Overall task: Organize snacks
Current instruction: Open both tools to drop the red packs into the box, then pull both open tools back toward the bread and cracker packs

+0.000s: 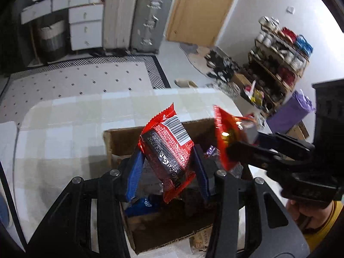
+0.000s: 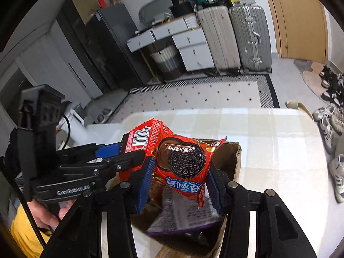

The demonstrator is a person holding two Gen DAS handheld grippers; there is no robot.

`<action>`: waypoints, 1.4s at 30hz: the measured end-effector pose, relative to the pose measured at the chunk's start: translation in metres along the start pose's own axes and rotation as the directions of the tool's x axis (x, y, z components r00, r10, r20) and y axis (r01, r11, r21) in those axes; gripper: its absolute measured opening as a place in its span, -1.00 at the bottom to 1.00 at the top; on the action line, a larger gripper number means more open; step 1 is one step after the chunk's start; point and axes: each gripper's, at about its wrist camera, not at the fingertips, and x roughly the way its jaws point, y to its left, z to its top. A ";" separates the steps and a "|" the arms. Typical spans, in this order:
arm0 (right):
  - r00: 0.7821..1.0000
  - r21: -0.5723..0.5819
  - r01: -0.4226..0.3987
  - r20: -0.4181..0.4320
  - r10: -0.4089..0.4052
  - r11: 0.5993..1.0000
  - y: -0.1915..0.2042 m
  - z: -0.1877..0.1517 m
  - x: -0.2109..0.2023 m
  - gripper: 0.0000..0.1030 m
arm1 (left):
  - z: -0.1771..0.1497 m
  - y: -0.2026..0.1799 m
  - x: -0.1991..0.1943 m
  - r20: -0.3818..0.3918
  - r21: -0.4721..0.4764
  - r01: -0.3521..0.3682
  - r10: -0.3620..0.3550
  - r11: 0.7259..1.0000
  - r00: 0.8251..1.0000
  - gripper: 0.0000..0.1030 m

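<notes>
My left gripper (image 1: 168, 154) is shut on a red snack packet (image 1: 169, 150), barcode side up, held over an open cardboard box (image 1: 120, 137). My right gripper (image 2: 180, 172) is shut on a red Oreo packet (image 2: 182, 161) above the same box (image 2: 234, 157). In the left wrist view the right gripper (image 1: 240, 144) comes in from the right with its red packet (image 1: 225, 137). In the right wrist view the left gripper (image 2: 129, 150) comes in from the left with its packet (image 2: 137, 139). A purple packet (image 2: 185, 217) and a blue packet (image 1: 142, 206) lie in the box.
The box stands on a table with a pale checked cloth (image 1: 64, 133). Beyond it are a patterned rug (image 1: 81, 79), two suitcases (image 1: 137, 19), white drawers (image 1: 86, 28), a door (image 1: 204, 8), a cluttered shelf (image 1: 279, 64) and shoes (image 2: 331, 116).
</notes>
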 end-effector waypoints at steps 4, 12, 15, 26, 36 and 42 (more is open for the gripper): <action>1.000 -0.003 0.010 -0.021 -0.010 1.000 -0.006 0.000 0.014 -0.09 | 0.000 0.000 0.016 -0.015 0.027 -0.004 0.004 1.000 1.000 -0.18; 0.998 -0.003 0.035 -0.049 -0.035 0.999 -0.012 -0.005 0.025 -0.09 | -0.003 -0.007 0.029 -0.029 0.066 -0.016 0.018 0.998 0.999 -0.18; 0.998 -0.007 0.043 -0.054 -0.043 0.999 -0.011 -0.007 0.026 -0.09 | -0.011 -0.012 0.024 -0.024 0.084 -0.022 0.024 0.996 0.999 -0.18; 0.992 -0.028 0.091 -0.079 -0.093 0.995 -0.005 -0.012 0.027 0.05 | -0.019 -0.014 -0.011 0.022 0.080 -0.056 0.054 0.995 0.998 -0.14; 0.995 -0.018 0.096 0.010 -0.096 0.995 0.011 -0.020 -0.025 0.13 | -0.042 -0.024 -0.081 0.114 0.091 -0.068 0.058 0.993 0.992 0.23; 0.992 -0.046 0.067 0.106 -0.062 0.997 0.042 -0.043 -0.081 0.23 | -0.076 -0.047 -0.136 0.185 0.100 -0.078 0.058 0.992 0.981 0.52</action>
